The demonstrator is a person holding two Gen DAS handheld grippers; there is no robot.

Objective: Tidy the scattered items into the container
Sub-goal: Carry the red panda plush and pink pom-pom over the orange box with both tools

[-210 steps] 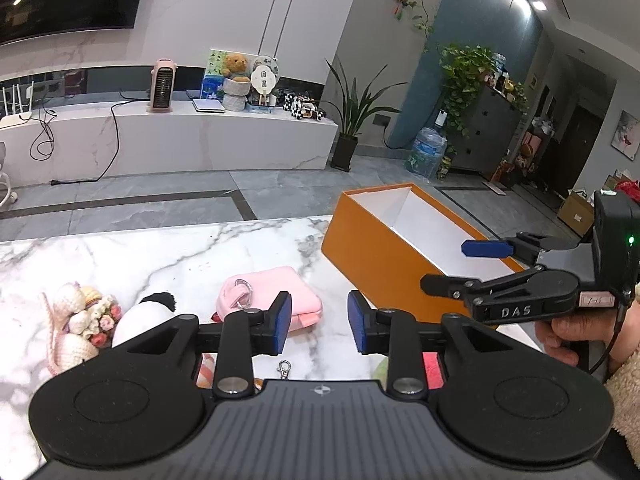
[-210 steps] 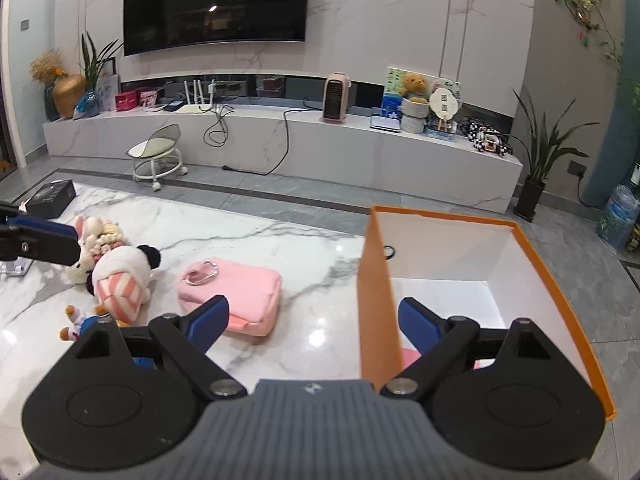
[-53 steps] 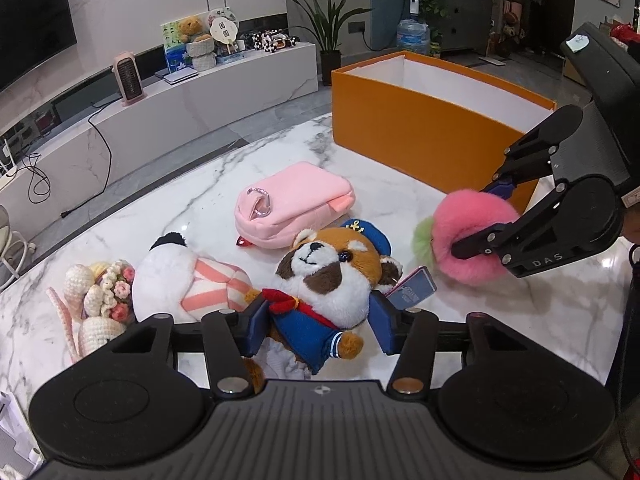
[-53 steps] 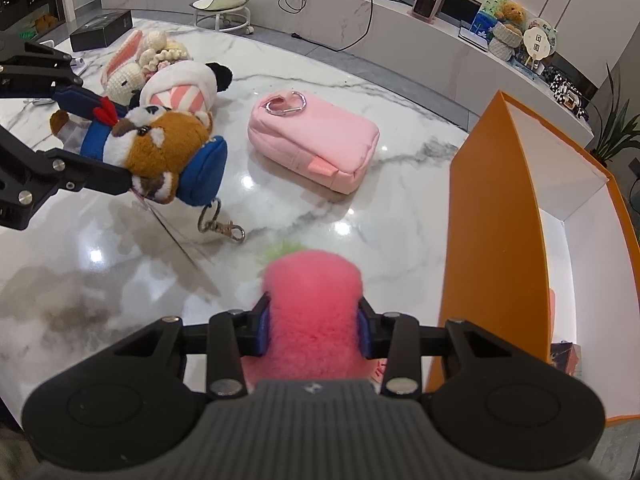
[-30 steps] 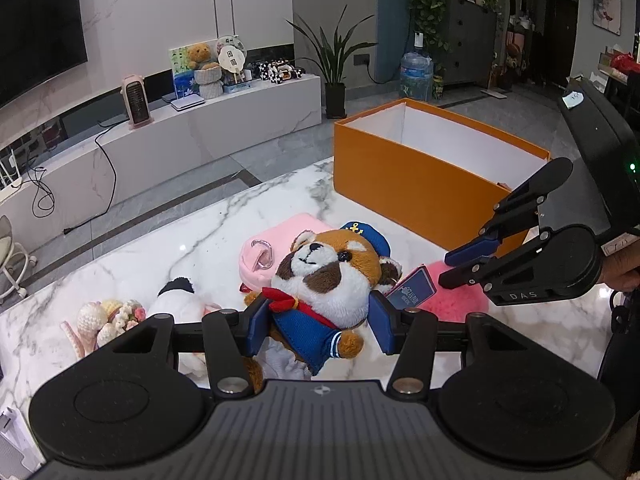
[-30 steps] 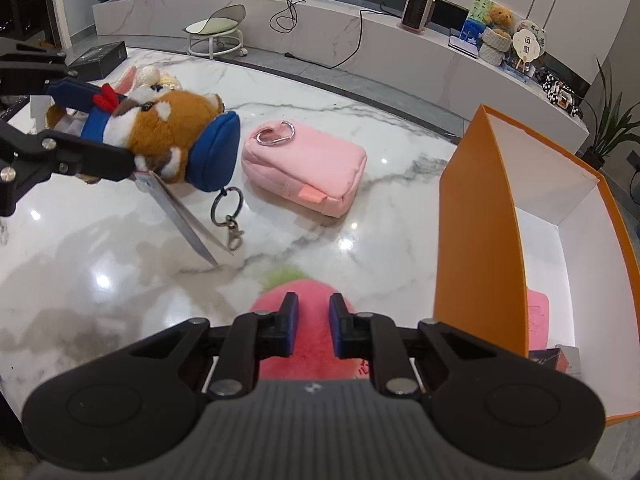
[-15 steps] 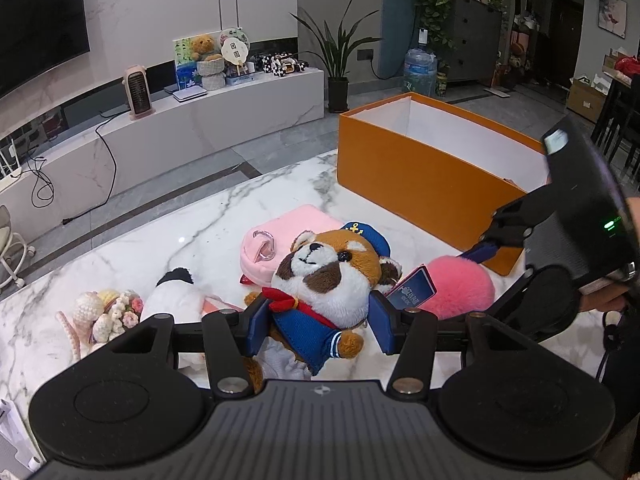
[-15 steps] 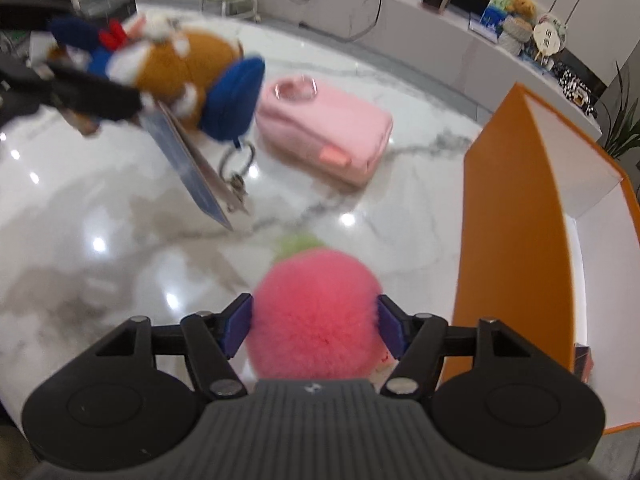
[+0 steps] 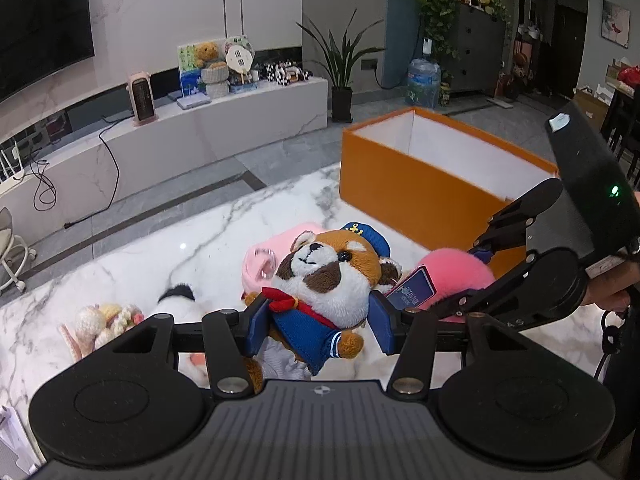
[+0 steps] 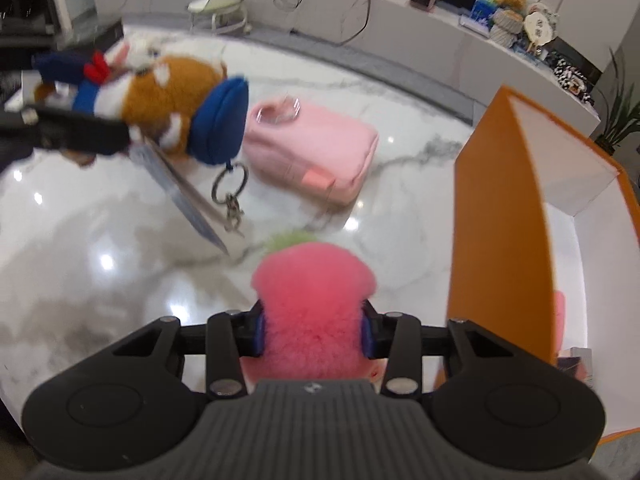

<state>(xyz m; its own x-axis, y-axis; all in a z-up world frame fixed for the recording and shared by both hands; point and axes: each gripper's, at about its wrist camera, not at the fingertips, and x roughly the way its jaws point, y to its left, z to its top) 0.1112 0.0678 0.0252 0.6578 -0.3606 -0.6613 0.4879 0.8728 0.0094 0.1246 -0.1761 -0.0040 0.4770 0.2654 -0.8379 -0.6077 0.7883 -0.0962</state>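
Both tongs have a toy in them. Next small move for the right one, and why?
Probably finish the squeeze, then lift toward the orange box. The right tongs are closing with the pink fluffy ball between them, its sides already pinched in, and the box stands just to their right. The left tongs hold the plush dog clear of that path.

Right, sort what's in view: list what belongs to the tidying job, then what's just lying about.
Job:
- orange box
- sailor plush, gripped by the left gripper
- pink pompom, right gripper closing on it
- pink pouch
- crochet toy

Lying about:
- heater
- water jug
- potted plant
- stool
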